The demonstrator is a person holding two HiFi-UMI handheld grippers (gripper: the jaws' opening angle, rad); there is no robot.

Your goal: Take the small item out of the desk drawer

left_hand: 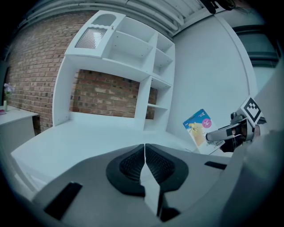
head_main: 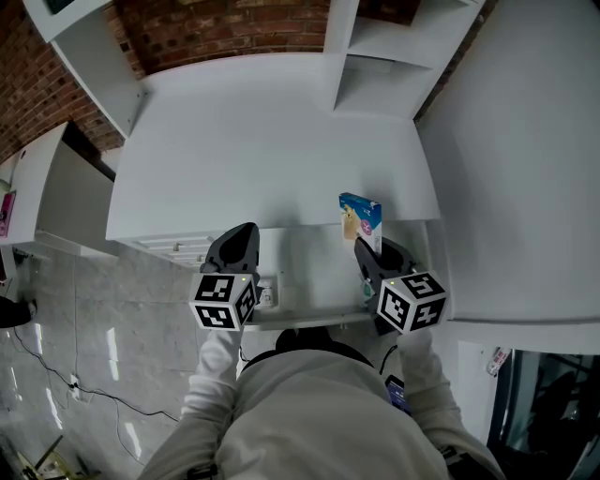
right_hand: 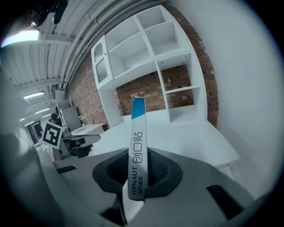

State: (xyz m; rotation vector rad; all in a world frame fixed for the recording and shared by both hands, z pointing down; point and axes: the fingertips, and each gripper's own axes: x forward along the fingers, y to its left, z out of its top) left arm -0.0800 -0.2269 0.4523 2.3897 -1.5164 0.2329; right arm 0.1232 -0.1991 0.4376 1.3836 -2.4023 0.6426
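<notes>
Drawer (head_main: pixel 309 281) stands pulled out under the front edge of the white desk (head_main: pixel 281 141). We see the right gripper (head_main: pixel 364 249) closed narrowly on a slim box (right_hand: pixel 137 133), white with a blue top end. The box is held upright between the pads, raised over the drawer and the desk's edge. We note the left gripper (left_hand: pixel 145 155) over the drawer's left end, jaws pressed together, nothing between them. Brick wall (head_main: pixel 216 28) and white shelves (head_main: pixel 384 56) stand behind.
</notes>
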